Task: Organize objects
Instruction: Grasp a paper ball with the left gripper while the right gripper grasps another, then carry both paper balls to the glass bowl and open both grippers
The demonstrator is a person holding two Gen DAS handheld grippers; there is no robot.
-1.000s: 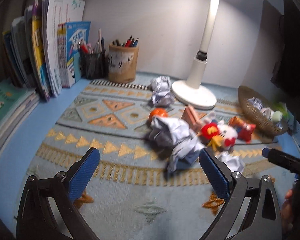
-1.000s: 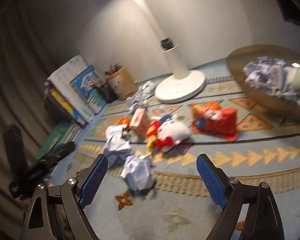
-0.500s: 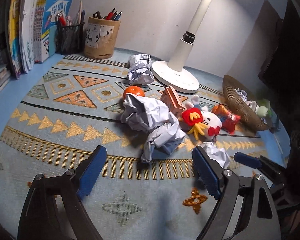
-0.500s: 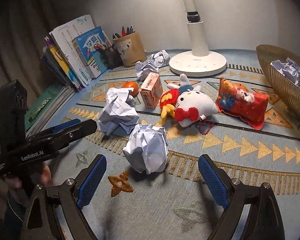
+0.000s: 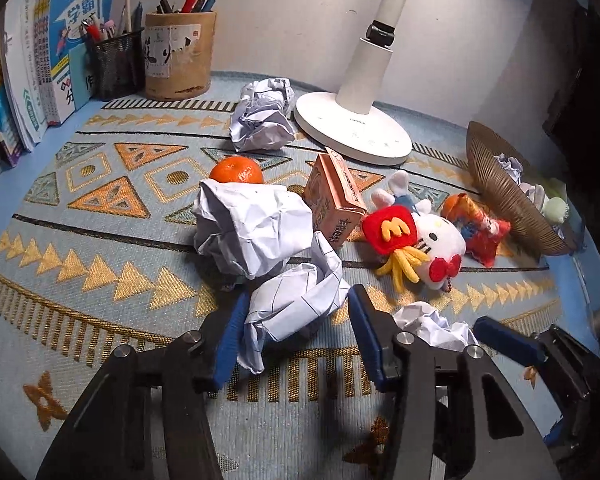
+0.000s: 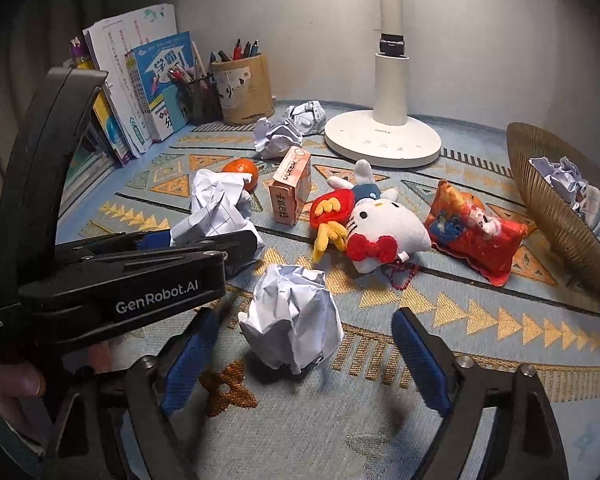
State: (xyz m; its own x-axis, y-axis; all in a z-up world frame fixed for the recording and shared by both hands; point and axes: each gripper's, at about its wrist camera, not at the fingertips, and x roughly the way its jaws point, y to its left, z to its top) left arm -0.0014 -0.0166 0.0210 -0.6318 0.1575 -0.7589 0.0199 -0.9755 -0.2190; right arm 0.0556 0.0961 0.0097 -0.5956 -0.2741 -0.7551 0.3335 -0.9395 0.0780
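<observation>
A crumpled grid-lined paper (image 5: 296, 304) lies on the patterned mat between the blue pads of my left gripper (image 5: 296, 332). The jaws are closing and both pads touch its sides. Seen from the right wrist, the left gripper (image 6: 204, 236) lies low over the mat with that paper (image 6: 208, 216) in it. A white paper ball (image 6: 292, 316) sits between the fingers of my right gripper (image 6: 304, 356). Those jaws are closing too, with a gap on each side of the ball. One right finger (image 5: 508, 340) shows beside that ball (image 5: 432, 324).
Behind lie a bigger paper wad (image 5: 252, 228), an orange (image 5: 236, 170), a carton (image 5: 332, 200), a plush cat (image 5: 420, 240) and a red packet (image 5: 476, 224). A wicker basket (image 5: 500, 192) holding papers stands right. Lamp base (image 5: 352, 132), pen cups (image 5: 178, 56) and books (image 5: 60, 60) line the back.
Both grippers moved forward and down toward the papers. The left jaws narrowed from wide open onto the grid-lined paper. The right jaws narrowed a little around the white ball.
</observation>
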